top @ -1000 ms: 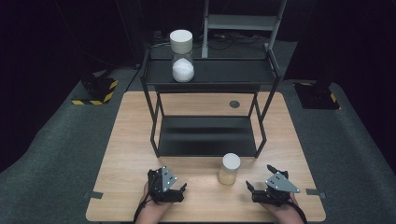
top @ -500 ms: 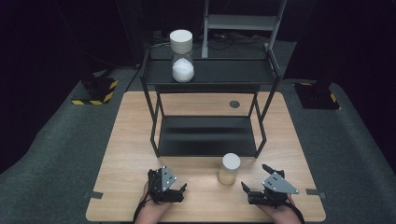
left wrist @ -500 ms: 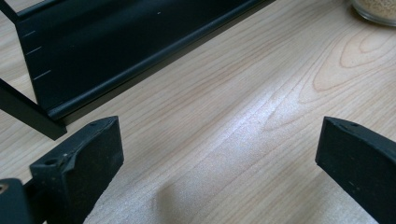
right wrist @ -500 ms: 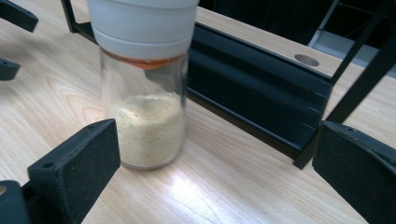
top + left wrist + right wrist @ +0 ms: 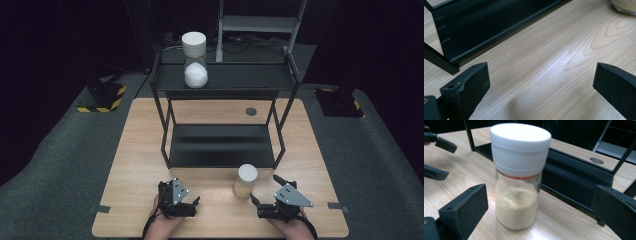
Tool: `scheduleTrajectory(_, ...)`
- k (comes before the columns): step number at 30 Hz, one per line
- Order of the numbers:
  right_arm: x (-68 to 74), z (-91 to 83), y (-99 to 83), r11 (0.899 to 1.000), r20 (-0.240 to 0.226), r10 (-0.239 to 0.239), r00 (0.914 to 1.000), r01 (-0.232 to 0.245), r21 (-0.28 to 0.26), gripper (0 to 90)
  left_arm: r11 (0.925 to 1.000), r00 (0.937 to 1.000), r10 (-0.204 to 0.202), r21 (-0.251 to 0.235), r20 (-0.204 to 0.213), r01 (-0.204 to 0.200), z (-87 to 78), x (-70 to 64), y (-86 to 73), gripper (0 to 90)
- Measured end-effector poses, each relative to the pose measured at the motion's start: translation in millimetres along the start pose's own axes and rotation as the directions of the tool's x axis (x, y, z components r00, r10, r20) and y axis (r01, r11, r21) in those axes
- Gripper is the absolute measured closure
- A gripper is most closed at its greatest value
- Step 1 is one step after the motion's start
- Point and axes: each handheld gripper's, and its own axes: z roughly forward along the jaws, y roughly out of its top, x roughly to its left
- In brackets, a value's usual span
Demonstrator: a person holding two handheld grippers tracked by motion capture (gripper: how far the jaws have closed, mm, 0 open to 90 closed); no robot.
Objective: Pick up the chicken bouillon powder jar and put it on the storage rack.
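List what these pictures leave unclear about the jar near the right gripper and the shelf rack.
- Jar: its far side is hidden by its own body in the right gripper view; any label is too small in the high view.
- Jar in the left gripper view: cut off by the top edge.
- Rack: table beneath the lower shelf is hidden in the high view.

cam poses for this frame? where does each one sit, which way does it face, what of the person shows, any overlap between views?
High view: above the person's side, looking forward and down on the table; both hands, left gripper and right gripper show.
Left gripper view: low over the table, facing the rack; open jaws.
Right gripper view: low, facing the jar; open jaws either side of it, apart.
Shared: jar and rack appear in all three.
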Motion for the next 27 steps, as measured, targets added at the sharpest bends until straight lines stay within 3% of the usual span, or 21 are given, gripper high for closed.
scheduleTrajectory(11,3.2,12.3,4.0,1.000,-0.036,0.013,0.9993,-0.014,-0.011,0.0,1.0000,1.0000,0.007,-0.003,0.001,-0.007,-0.7,0.0,-0.7,1.2)
scheduleTrajectory(27,8.3,33.7,5.7,0.998,-0.032,0.057,0.9979,-0.058,-0.026,1.8,0.9999,1.0000,0.008,-0.011,-0.003,-0.008,-1.3,-0.8,-2.1,1.2)
